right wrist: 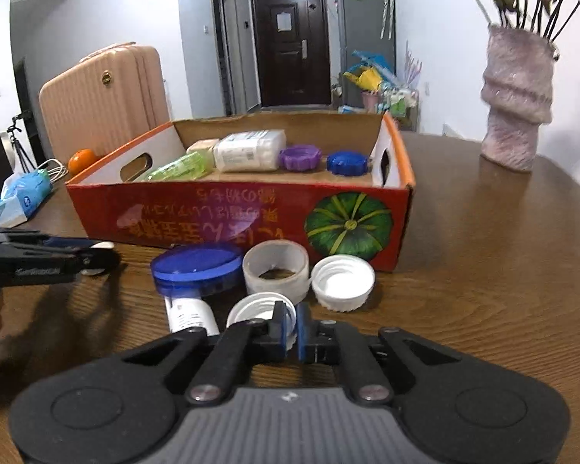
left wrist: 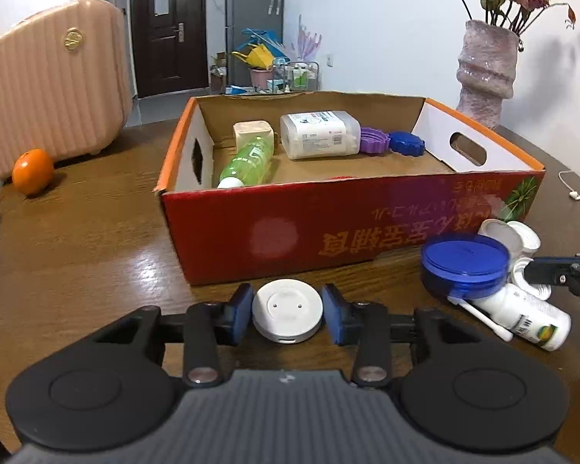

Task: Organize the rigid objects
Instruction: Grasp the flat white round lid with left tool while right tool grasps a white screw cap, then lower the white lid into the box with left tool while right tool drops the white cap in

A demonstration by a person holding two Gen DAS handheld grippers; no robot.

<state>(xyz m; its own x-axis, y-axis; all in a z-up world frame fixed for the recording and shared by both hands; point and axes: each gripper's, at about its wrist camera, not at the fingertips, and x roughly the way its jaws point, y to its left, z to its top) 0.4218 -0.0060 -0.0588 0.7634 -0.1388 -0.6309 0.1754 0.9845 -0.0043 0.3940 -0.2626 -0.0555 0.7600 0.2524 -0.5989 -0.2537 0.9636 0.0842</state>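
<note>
White puck (left wrist: 287,317) first: your left gripper (left wrist: 286,315) has its blue pads (left wrist: 239,309) right at either side of it. They look touching or near enough, though you can't really tell if there's any squeeze on it. The puck sits on the wooden table (left wrist: 96,239), just short of the red cardboard box (left wrist: 290,228), which stands straight ahead of those jaws. Off to the far left of them there's an orange (left wrist: 32,172) and a pink suitcase (left wrist: 54,81).

Inside the box, past the jaws, you've got a green bottle (left wrist: 247,162) lying on its side, a beige cube (left wrist: 252,131) behind it, a white tub (left wrist: 319,134), then a purple lid (left wrist: 374,140) and a blue lid (left wrist: 406,143).

Right of your left jaws, a blue-lidded round container (left wrist: 466,266) sits against a white pill bottle (left wrist: 529,317) lying flat.

Your right gripper (right wrist: 290,330) has its jaws pinched on the rim of a white cap (right wrist: 251,309), nearly shut. Just ahead of them stand an open white ring (right wrist: 276,266) and another white cap (right wrist: 342,282), both close to the box front. Further right, well apart, there's a pinkish vase (right wrist: 516,92).
</note>
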